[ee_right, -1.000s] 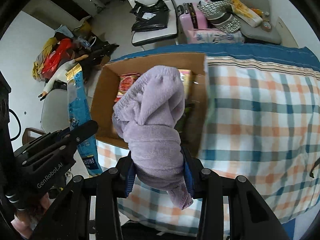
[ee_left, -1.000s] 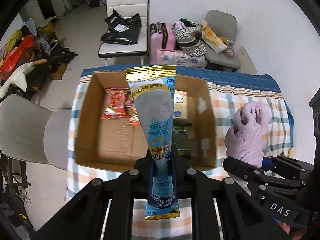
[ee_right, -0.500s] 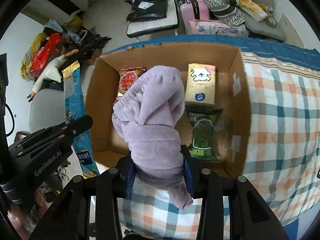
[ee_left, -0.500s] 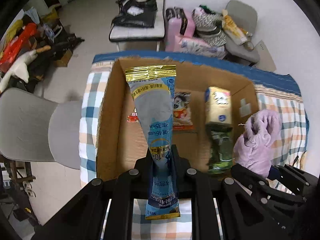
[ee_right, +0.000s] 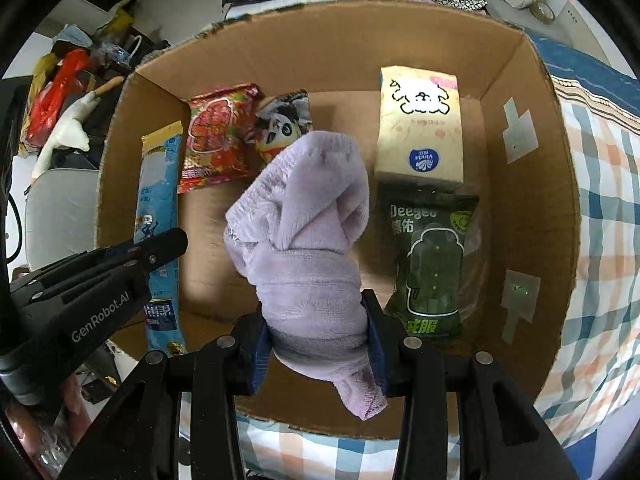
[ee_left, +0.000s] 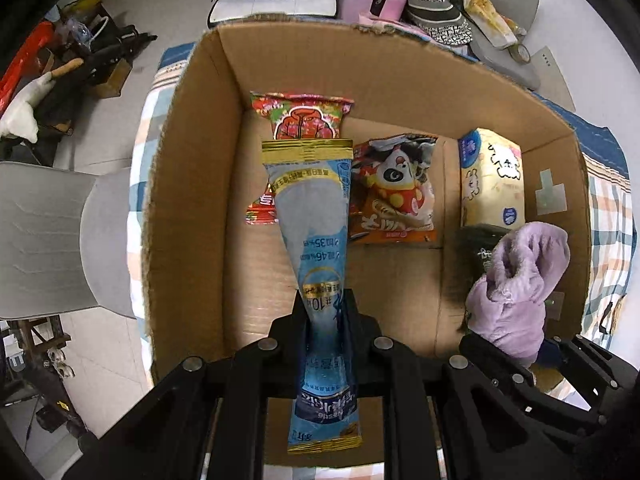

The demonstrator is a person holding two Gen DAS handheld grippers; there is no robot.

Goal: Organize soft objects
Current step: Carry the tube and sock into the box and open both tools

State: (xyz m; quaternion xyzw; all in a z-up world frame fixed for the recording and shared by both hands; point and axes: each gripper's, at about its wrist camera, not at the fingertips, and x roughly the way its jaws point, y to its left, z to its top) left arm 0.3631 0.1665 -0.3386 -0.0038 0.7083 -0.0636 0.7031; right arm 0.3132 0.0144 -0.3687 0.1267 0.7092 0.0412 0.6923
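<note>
My left gripper [ee_left: 325, 320] is shut on a long blue snack packet [ee_left: 314, 236] with gold ends, held over the left half of an open cardboard box [ee_left: 192, 184]. The packet also shows in the right wrist view [ee_right: 158, 208]. My right gripper [ee_right: 316, 320] is shut on a rolled lilac fleece cloth [ee_right: 308, 232], held over the middle of the box [ee_right: 532, 80]; the cloth also shows in the left wrist view [ee_left: 520, 280].
In the box lie a red snack bag [ee_right: 216, 136], a panda snack bag [ee_right: 282, 124], a yellow tissue pack [ee_right: 420, 128] and a green packet [ee_right: 432, 268]. The box stands on a checked cloth [ee_right: 600, 216]. A grey chair [ee_left: 44, 236] stands at left.
Both grippers have moved forward and down over the box with their loads. The box now fills both views and its contents show fully.
</note>
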